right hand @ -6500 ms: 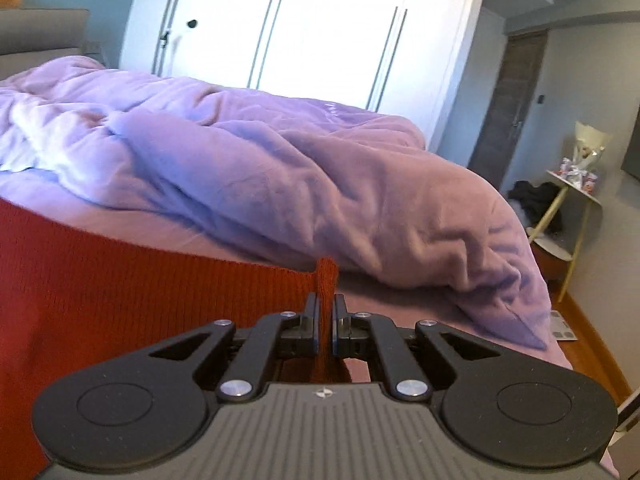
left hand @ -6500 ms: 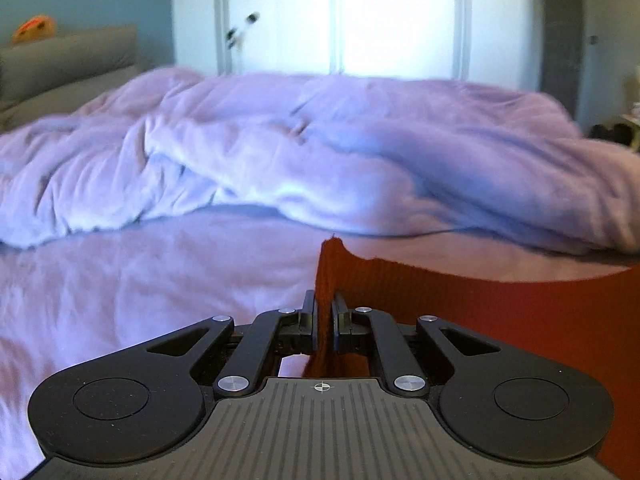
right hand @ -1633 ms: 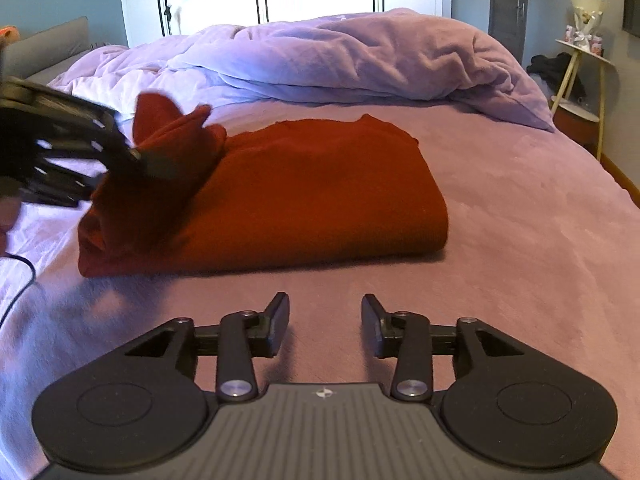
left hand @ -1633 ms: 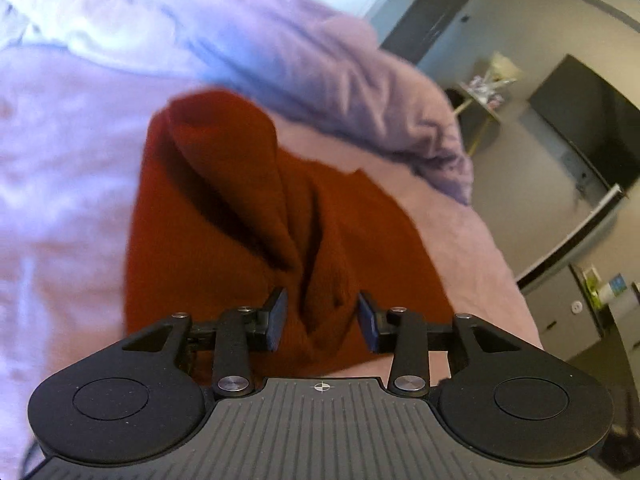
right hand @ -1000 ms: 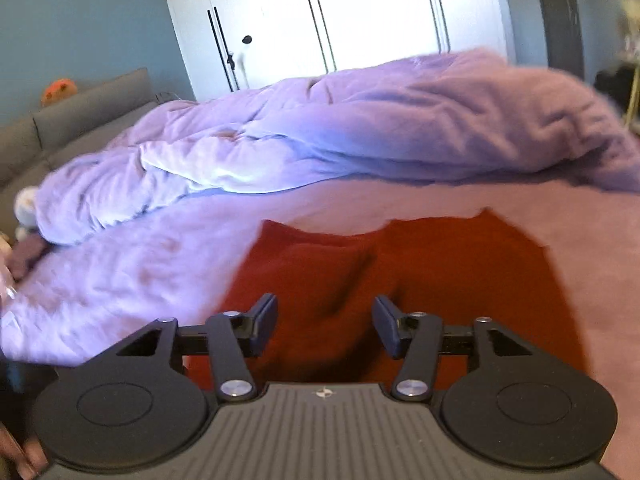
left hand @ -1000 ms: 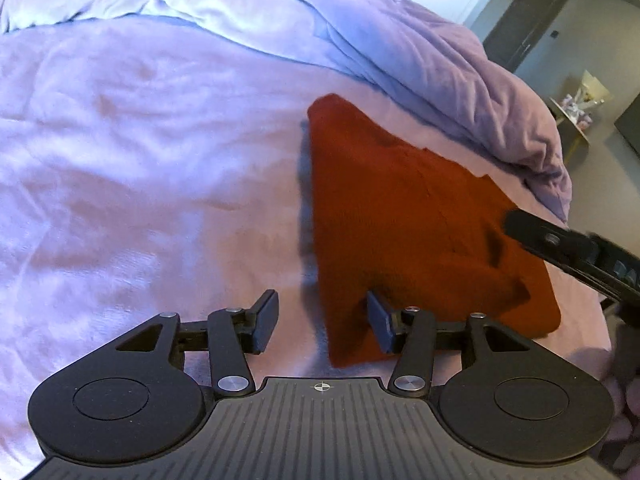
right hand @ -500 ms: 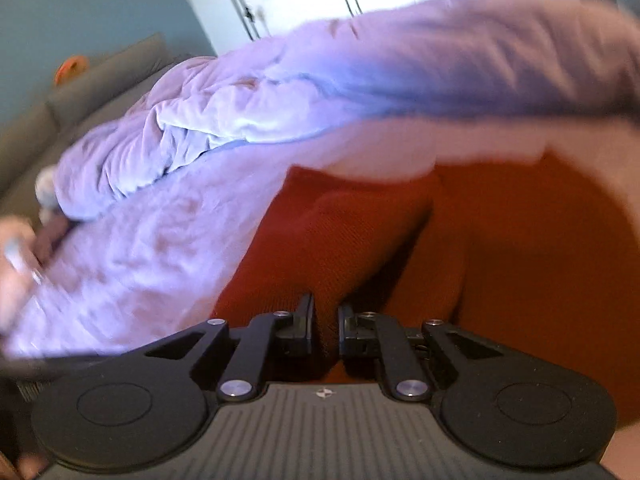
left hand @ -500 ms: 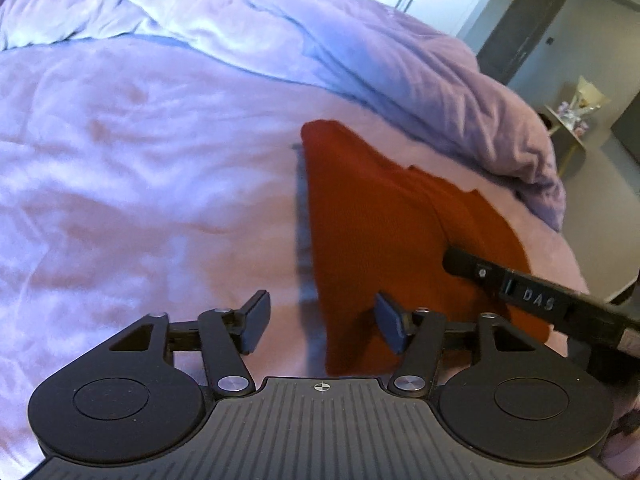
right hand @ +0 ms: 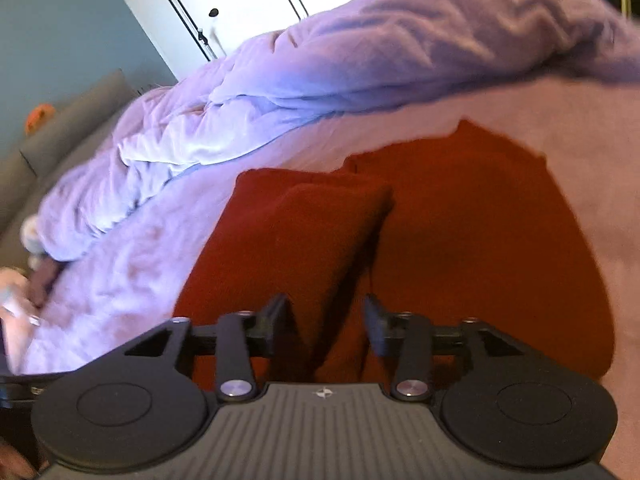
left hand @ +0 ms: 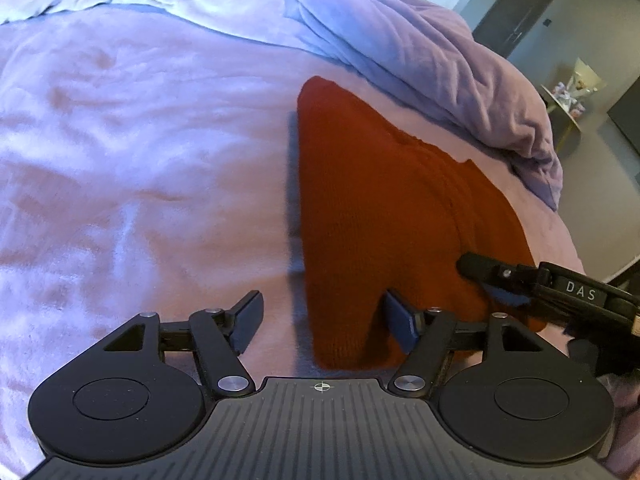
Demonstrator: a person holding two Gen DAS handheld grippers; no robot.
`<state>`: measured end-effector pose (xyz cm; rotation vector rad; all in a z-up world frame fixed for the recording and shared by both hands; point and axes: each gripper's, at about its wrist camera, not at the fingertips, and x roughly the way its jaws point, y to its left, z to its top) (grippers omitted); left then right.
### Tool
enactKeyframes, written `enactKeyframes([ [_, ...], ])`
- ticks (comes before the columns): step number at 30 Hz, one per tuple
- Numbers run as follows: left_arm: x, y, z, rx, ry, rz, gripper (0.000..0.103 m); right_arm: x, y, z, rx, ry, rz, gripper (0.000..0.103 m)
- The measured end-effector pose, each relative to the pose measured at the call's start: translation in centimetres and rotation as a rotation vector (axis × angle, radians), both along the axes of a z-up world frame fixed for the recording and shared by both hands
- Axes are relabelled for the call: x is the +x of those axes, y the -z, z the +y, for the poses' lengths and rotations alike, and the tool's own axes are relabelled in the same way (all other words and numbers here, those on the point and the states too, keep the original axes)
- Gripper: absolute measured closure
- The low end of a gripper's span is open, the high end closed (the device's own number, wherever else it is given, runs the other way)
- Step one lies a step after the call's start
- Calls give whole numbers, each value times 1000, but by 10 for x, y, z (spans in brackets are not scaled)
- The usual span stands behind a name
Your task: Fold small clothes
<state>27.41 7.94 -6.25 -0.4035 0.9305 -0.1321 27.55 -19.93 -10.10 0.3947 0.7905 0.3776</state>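
Folded red knit garment [left hand: 380,208] lying flat on the lilac bed [left hand: 140,160], toward the near right part of the sheet, with a rumpled duvet [left hand: 380,32] heaped along the far side. Layers stacked into a compact wedge, a ribbed band running across the top layer, one thicker flap [right hand: 320,232] doubled over on the left half in the right wrist view.

Left gripper [left hand: 322,322] low over the near corner of the garment, jaws spread wide: left jaw over bare sheet, right jaw over the cloth, the corner edge lying between them, nothing pinched. Probably placed to straddle that edge for a fresh pinch or to press the corner flat.

Right gripper [right hand: 325,326] directly above the middle of the garment, jaws spread with red cloth under the gap, gripping nothing; seen from the left wrist view, its tip [left hand: 480,270] rests at or just above the near right edge. Contact not certain. Likely there to pin or smooth the fold.

Judged well along: garment already reduced to a small stack, perhaps one more fold or a tidy-up left. Soft, springy knit, so layers liable to slide or puff open if nudged sideways.
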Motion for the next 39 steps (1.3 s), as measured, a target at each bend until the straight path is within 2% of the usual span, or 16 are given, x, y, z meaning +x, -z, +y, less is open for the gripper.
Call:
enactKeyframes([
  [1, 0, 0, 0, 3, 1, 1, 30, 5, 7, -4, 48, -8, 47, 44],
  [6, 0, -1, -5, 30, 19, -4, 30, 24, 31, -16, 261, -9, 146, 40],
  [7, -1, -1, -6, 36, 22, -6, 30, 27, 32, -17, 290, -1, 149, 42],
  [10, -6, -4, -8, 58, 26, -8, 30, 33, 29, -7, 262, -24, 123, 69],
  [12, -14, -10, -13, 80, 35, -17, 31, 36, 23, 5, 211, -34, 90, 70],
  [15, -30, -14, -23, 124, 81, -31, 31, 40, 18, 14, 197, -48, 77, 53],
  [16, -34, -13, -27, 139, 99, -29, 30, 43, 18, 15, 216, -57, 93, 41],
  [18, -35, -6, -34, 185, 116, -7, 30, 47, 17, 19, 231, -81, 108, 39],
  [20, -31, 0, -37, 215, 92, 23, 30, 47, 12, 27, 157, -91, 75, 65],
  [22, -26, 2, -38, 208, 68, 34, 30, 44, 4, 33, 78, -89, 32, 84],
  [24, -20, 0, -41, 234, 42, 38, 30, 39, -10, 37, -35, -95, -30, 86],
  [28, -13, -6, -51, 246, 48, 25, 30, 12, -43, 57, -440, -146, -282, 88],
  [31, -9, -5, -59, 244, 58, 28, 30, 0, -52, 50, -631, -96, -418, 88],
  [36, -3, 4, -68, 219, 70, 69, 30, 11, -19, 12, -781, -14, -333, 87],
  [38, -3, 5, -70, 212, 77, 71, 30, 18, 2, -10, -751, 8, -241, 84],
  [39, -4, 3, -71, 217, 78, 68, 30, 15, 3, -20, -715, 35, -250, 81],
])
